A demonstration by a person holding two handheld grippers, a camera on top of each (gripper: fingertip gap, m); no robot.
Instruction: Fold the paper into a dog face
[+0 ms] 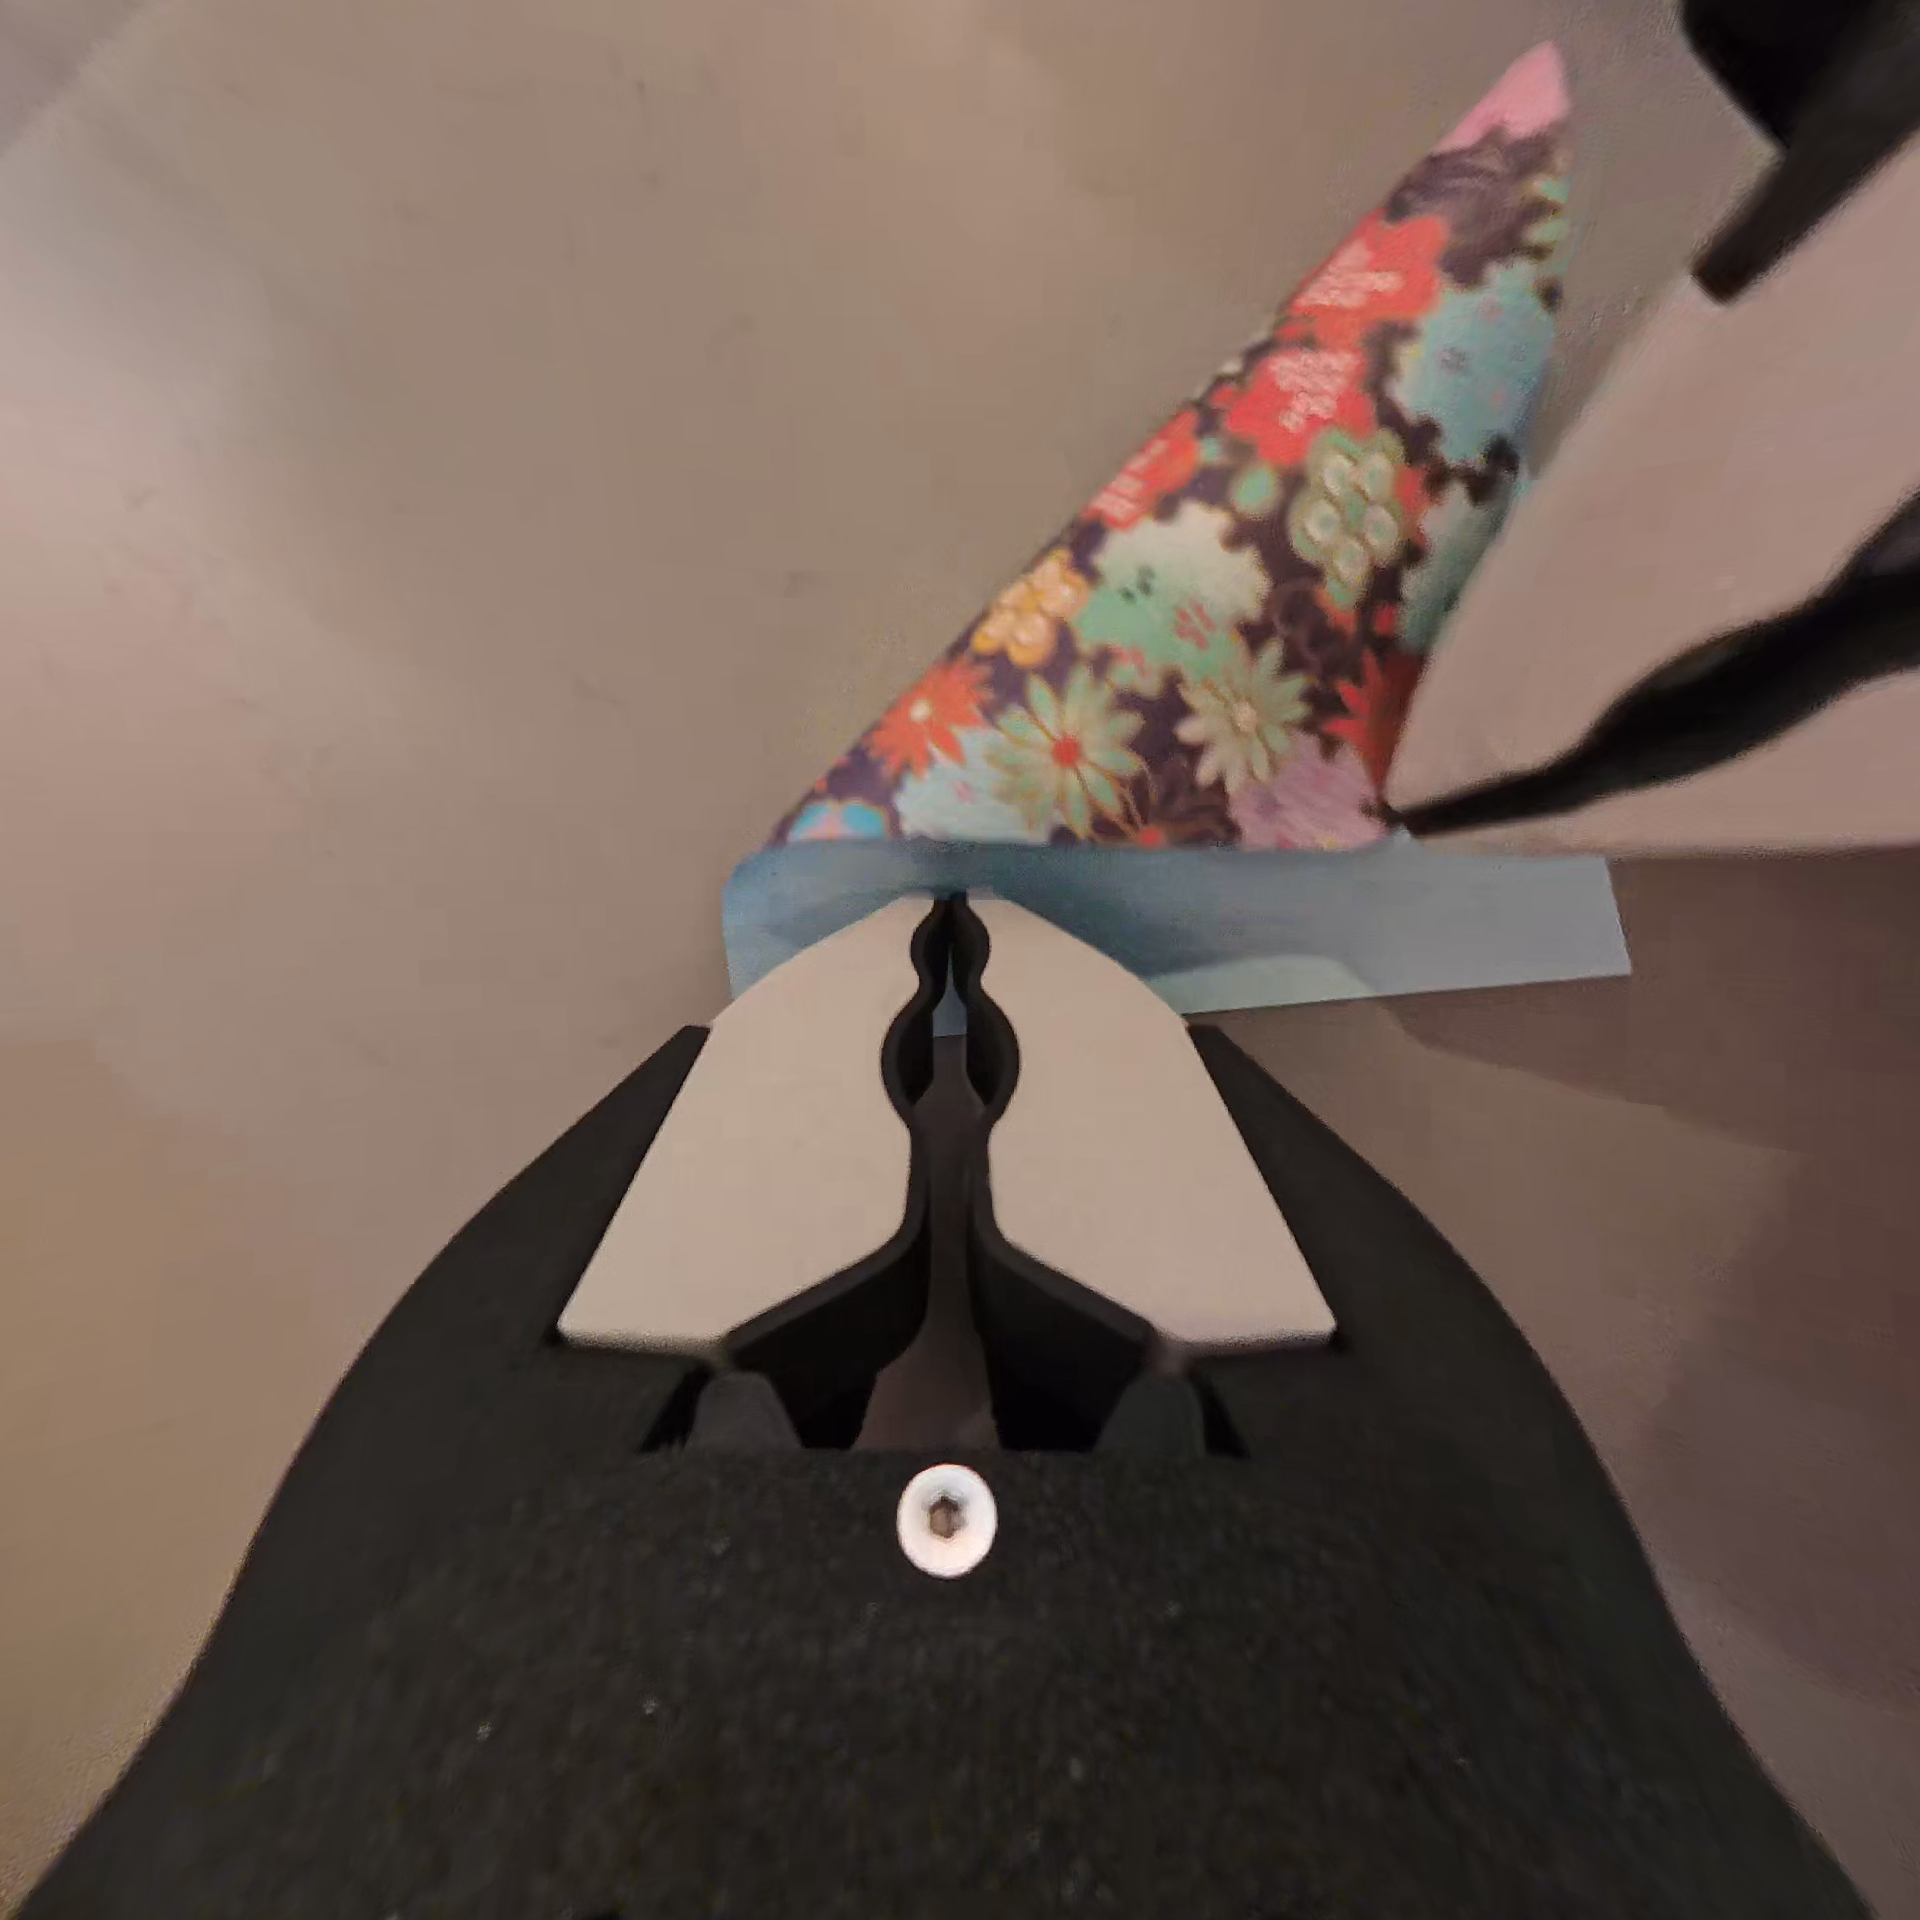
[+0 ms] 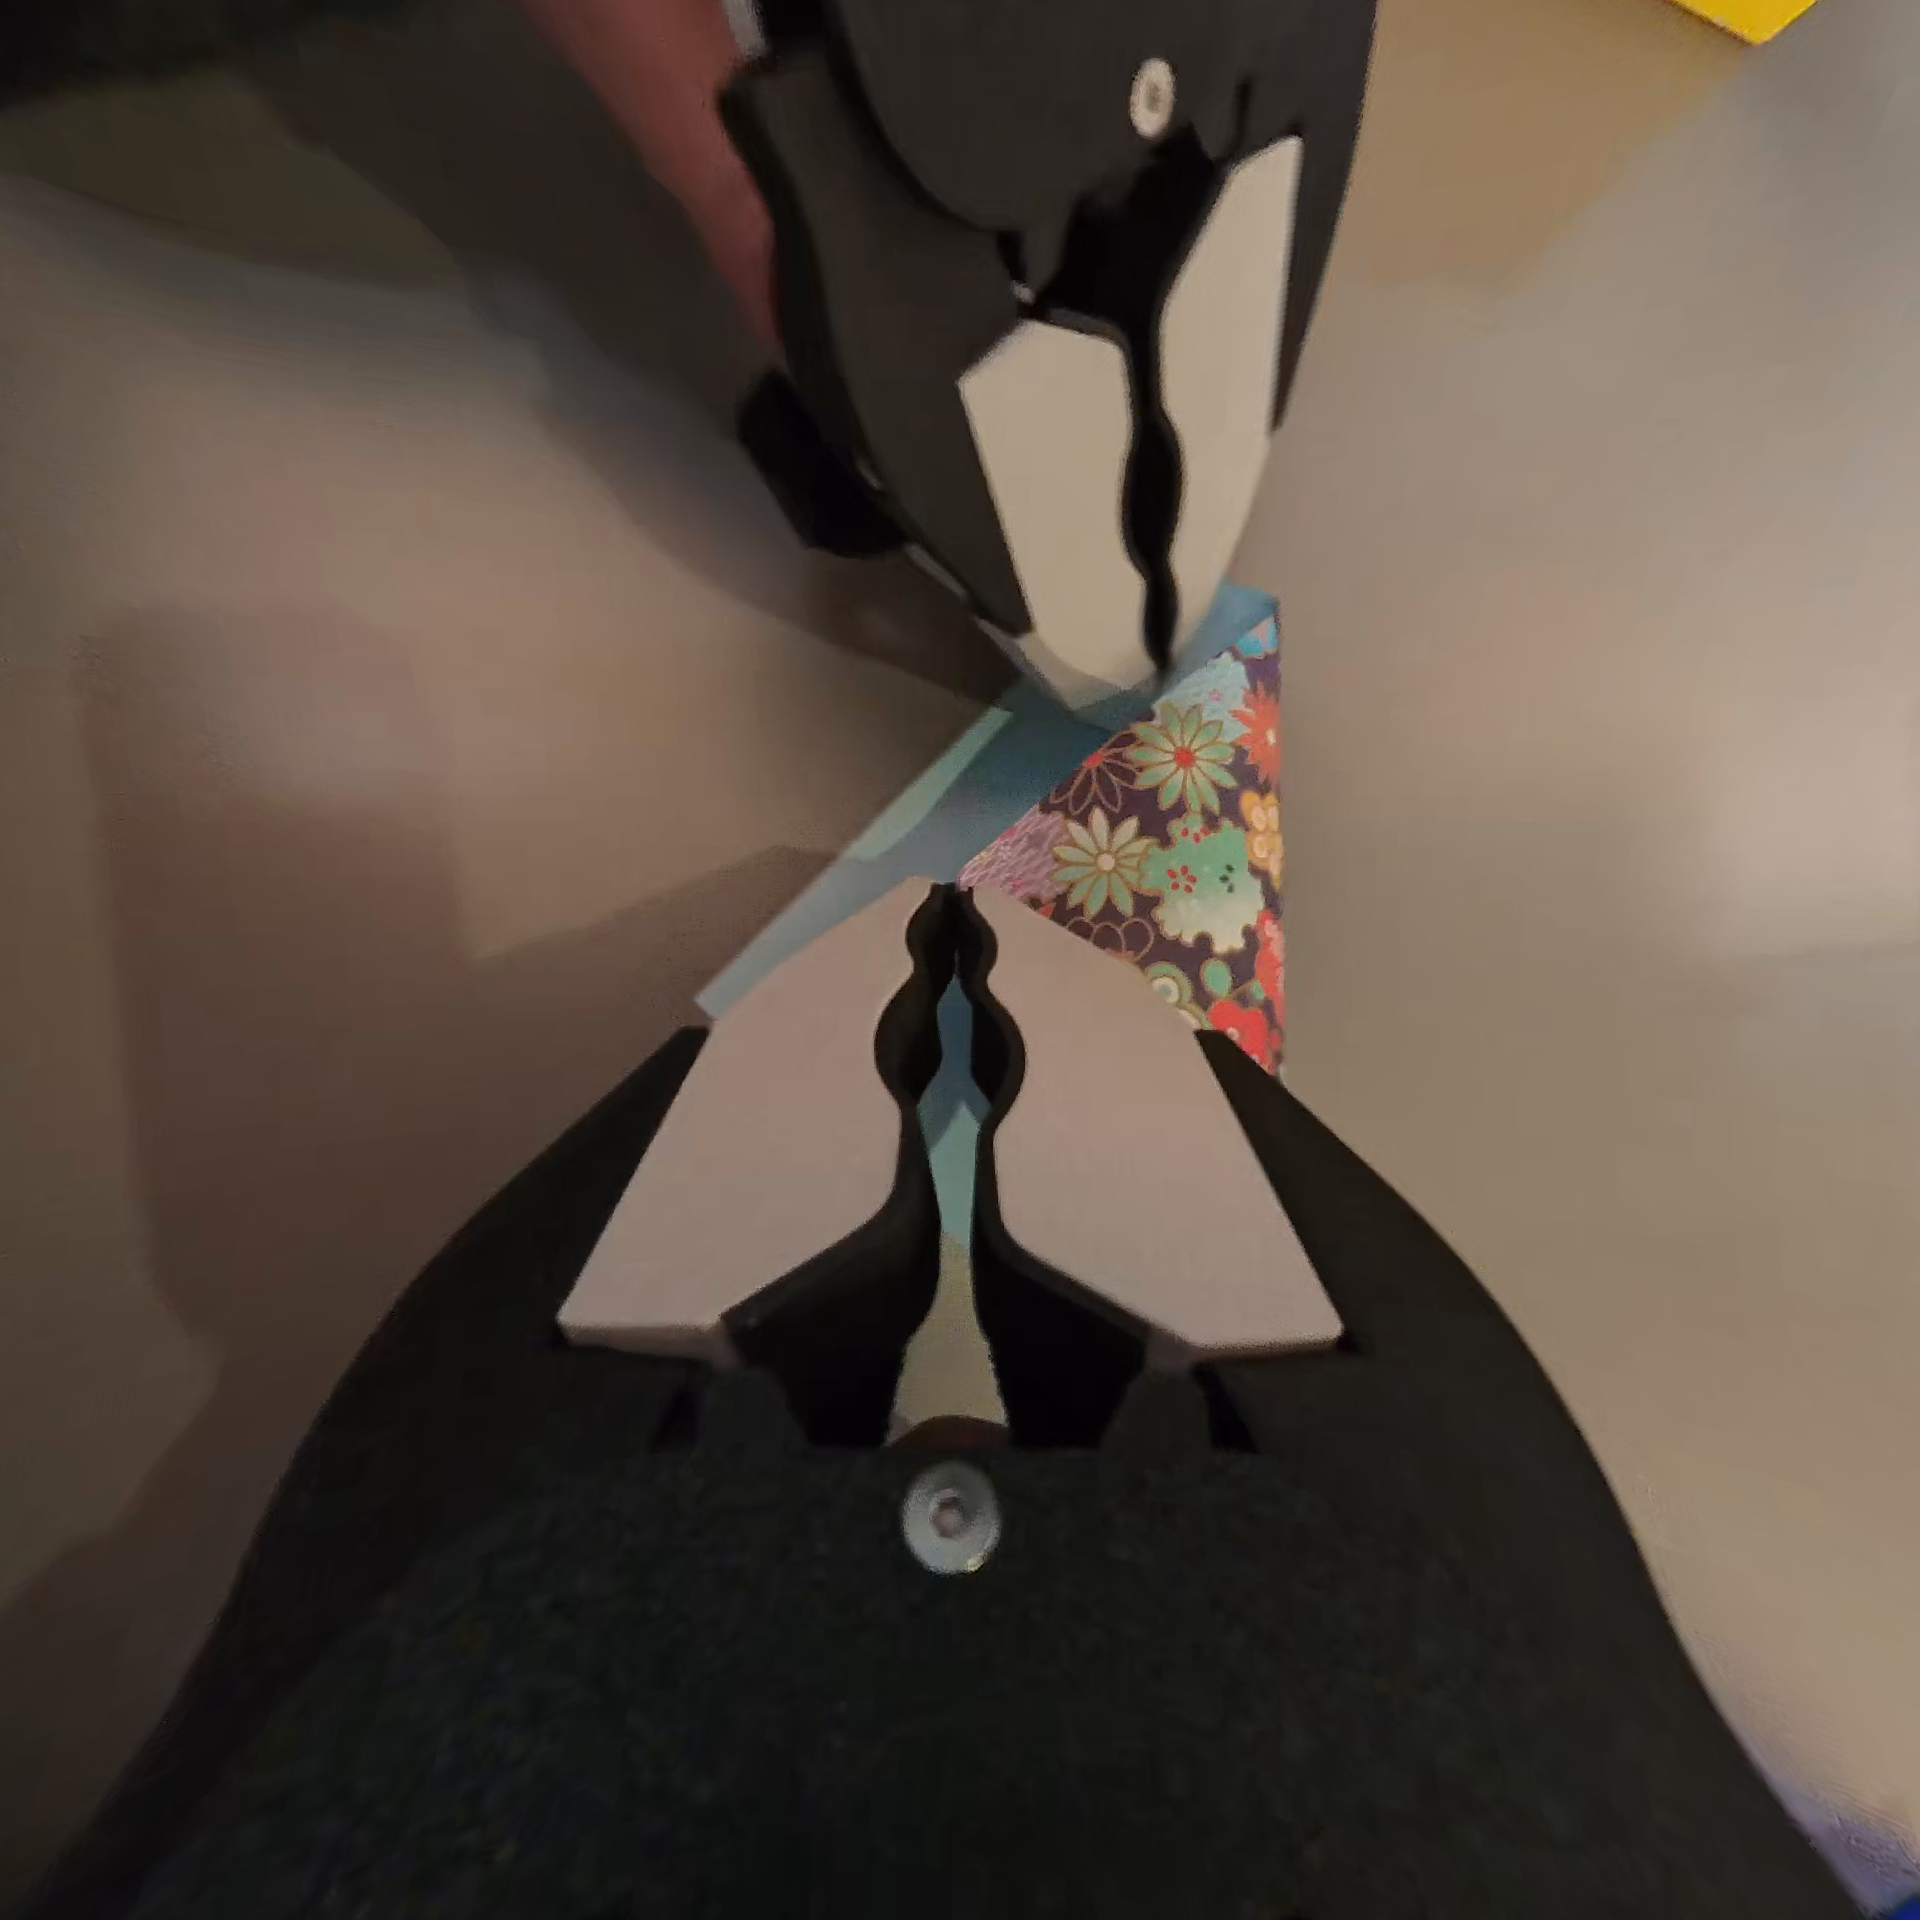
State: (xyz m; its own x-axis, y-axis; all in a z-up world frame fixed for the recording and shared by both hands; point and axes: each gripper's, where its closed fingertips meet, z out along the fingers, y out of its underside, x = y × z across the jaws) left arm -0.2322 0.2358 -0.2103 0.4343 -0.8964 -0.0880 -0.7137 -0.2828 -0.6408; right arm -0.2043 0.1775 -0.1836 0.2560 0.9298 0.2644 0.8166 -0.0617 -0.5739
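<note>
Paper (yellow corner shows only rightward) pinched twice.

The place is hard to tell. Only a plain grey table top shows, with a yellow thing at its far edge.
</note>
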